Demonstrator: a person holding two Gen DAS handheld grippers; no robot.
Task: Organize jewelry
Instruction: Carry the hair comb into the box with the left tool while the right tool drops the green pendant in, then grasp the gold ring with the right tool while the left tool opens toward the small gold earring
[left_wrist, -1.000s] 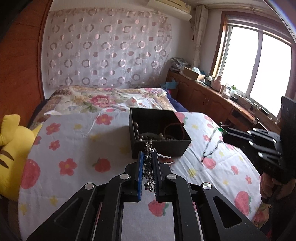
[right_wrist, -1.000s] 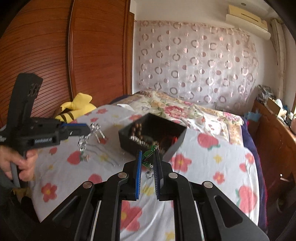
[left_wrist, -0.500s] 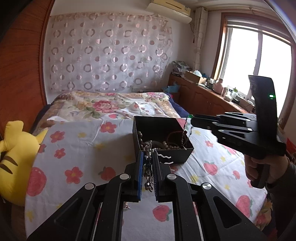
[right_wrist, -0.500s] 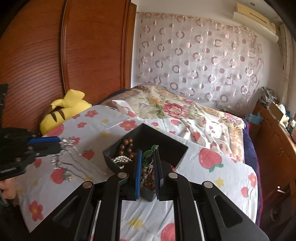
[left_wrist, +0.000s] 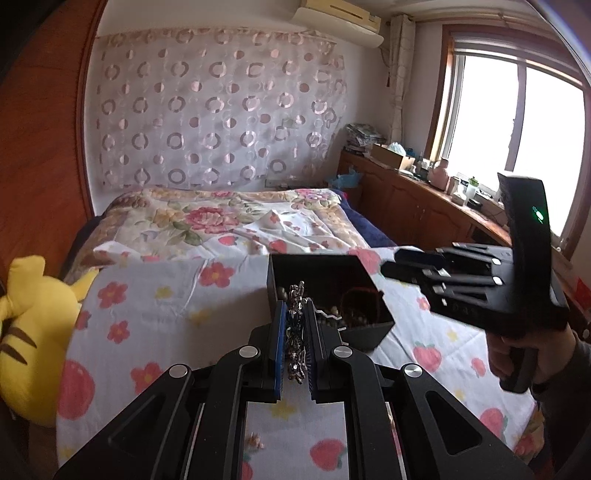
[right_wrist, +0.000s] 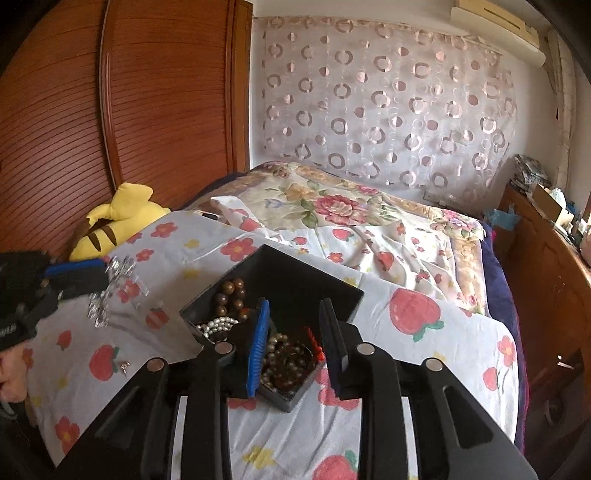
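Note:
A black open box (right_wrist: 343, 291) sits on the strawberry-print sheet, holding brown beads (right_wrist: 231, 295), pearls (right_wrist: 216, 326) and dark bead strands (right_wrist: 284, 358). My right gripper (right_wrist: 295, 314) hovers right over the box, its jaws opening, with nothing pinched between the pads. My left gripper (left_wrist: 295, 332) is shut on a silver chain (left_wrist: 295, 321) that dangles just short of the box (left_wrist: 280, 273). In the right wrist view the left gripper (right_wrist: 99, 273) is to the left of the box, the silver chain (right_wrist: 110, 288) hanging from it.
A small loose piece (right_wrist: 125, 365) lies on the sheet left of the box. A yellow plush toy (left_wrist: 26, 332) rests at the bed's left edge by the wooden wardrobe (right_wrist: 110, 129). A flowered quilt (left_wrist: 207, 218) lies behind. A hand (left_wrist: 524, 354) grips the right tool.
My right gripper came over the box and opened; the green-beaded piece it held is gone from between its pads. My left gripper stays shut on the silver chain.

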